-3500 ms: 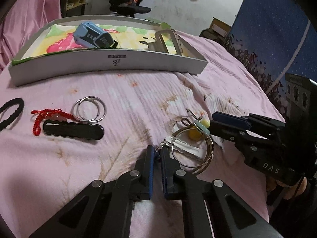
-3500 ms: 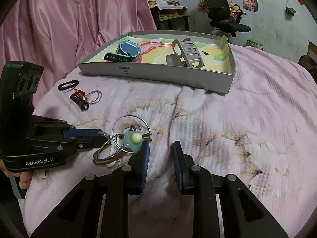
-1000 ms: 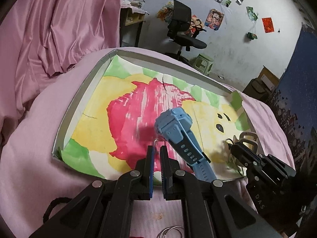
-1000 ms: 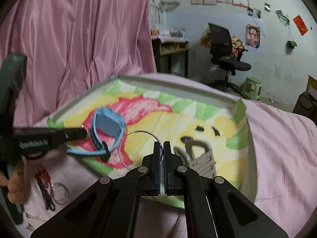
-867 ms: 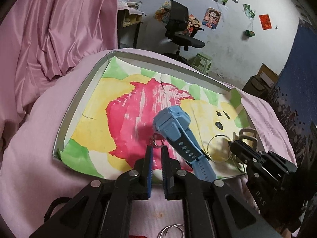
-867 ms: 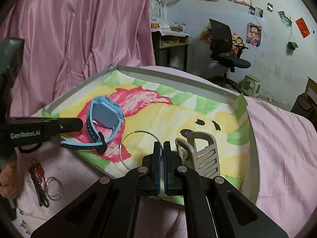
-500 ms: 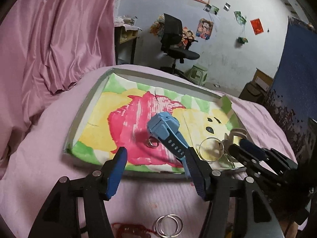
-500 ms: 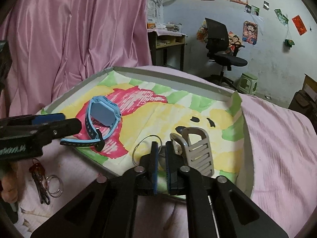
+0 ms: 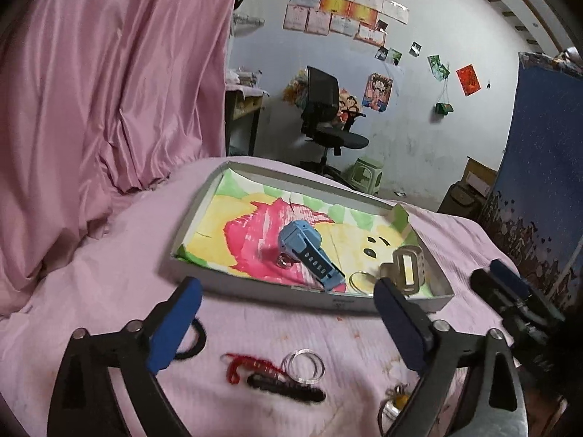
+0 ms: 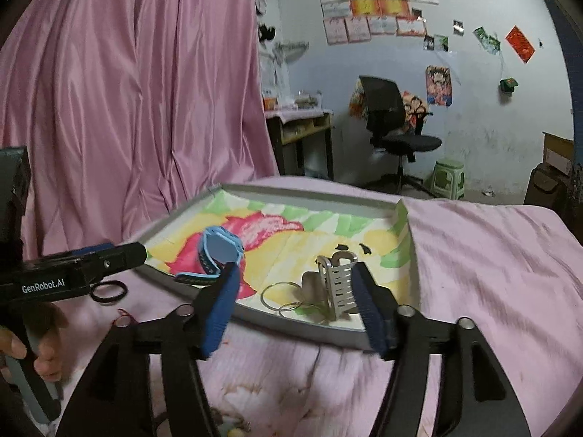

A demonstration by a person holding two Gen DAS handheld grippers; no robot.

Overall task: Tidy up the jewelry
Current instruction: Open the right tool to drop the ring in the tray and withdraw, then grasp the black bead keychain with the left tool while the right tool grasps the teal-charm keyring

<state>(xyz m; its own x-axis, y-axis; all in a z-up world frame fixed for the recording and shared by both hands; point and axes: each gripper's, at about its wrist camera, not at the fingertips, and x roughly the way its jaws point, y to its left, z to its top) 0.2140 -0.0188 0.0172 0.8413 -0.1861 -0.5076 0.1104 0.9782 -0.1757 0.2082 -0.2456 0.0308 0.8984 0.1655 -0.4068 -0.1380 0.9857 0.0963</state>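
Observation:
A shallow grey tray [image 9: 255, 286] with a painted liner lies on the pink bed. In it are a blue watch [image 9: 304, 247], a small ring [image 9: 284, 263] beside it, a thin hoop [image 9: 359, 277] and a silver hair claw [image 9: 408, 267]. The tray [image 10: 291, 324], watch [image 10: 218, 251], hoop [image 10: 280, 296] and claw [image 10: 337, 286] also show in the right wrist view. My left gripper [image 9: 288, 318] is open and empty, just in front of the tray. My right gripper [image 10: 297, 306] is open and empty at the tray's near edge.
On the bed in front of the tray lie a red cord [image 9: 244, 364], clear rings [image 9: 304, 364], a black clip [image 9: 288, 388], a black hair tie [image 9: 195, 338] and a yellow-beaded piece [image 9: 399, 400]. Pink curtain [image 9: 109, 91] on the left, office chair [image 9: 328, 116] behind.
Both grippers let go of their rings in the tray, opened wide and pulled back from it. The small ring lies by the watch, the hoop by the hair claw.

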